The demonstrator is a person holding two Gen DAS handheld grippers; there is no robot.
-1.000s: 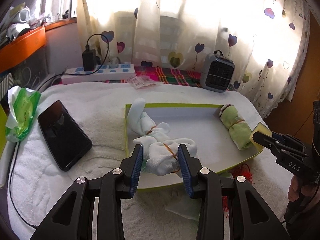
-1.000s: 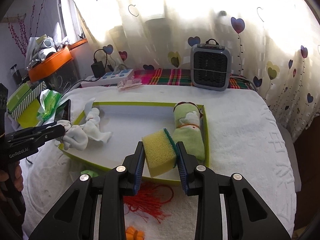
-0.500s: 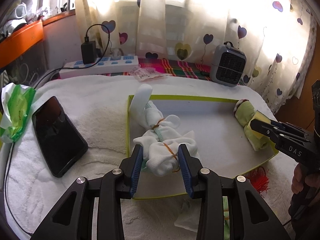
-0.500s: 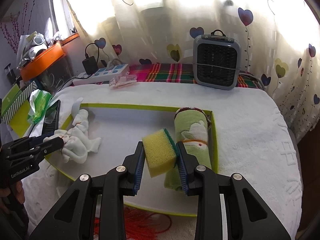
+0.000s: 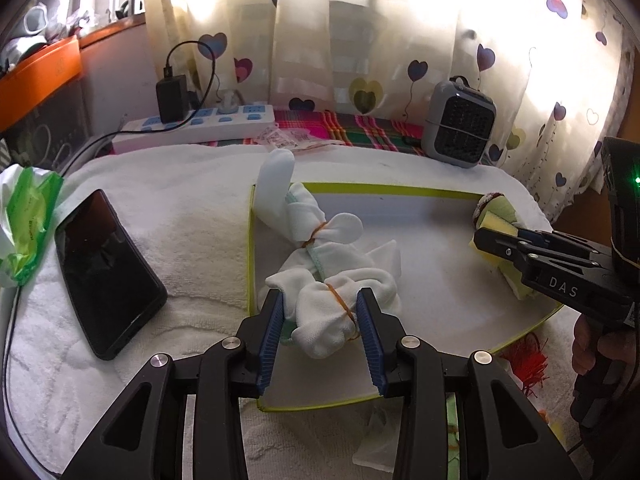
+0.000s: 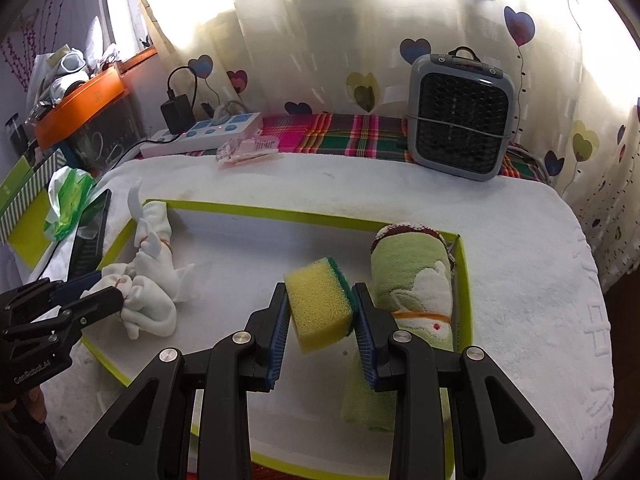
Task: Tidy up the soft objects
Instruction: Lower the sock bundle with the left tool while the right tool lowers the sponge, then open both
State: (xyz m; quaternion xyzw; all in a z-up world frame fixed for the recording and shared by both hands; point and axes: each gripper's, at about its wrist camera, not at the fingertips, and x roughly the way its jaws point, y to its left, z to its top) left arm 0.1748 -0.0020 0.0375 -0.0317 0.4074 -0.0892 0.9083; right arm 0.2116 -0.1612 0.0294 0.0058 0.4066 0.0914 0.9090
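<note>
Your left hand-held gripper point(image 5: 320, 320) is clamped on a white sock bundle point(image 5: 336, 312) tied with rubber bands, at the near left corner of the green-rimmed tray point(image 5: 360, 190); a second white bundle point(image 5: 304, 220) lies touching it, trailing over the tray's left wall. Your right hand-held gripper point(image 6: 320, 320) holds a yellow sponge point(image 6: 320, 312) with a green scouring face, lifted above the tray floor just beside the rolled green towel point(image 6: 416, 280) along the right wall. Outside the tray, on the white towel covering the counter point(image 5: 180, 208), lie a black phone point(image 5: 106, 268), a green tissue pack point(image 5: 28, 224), a power strip point(image 5: 200, 124) and a small grey heater point(image 6: 460, 120), all well apart from both grippers
</note>
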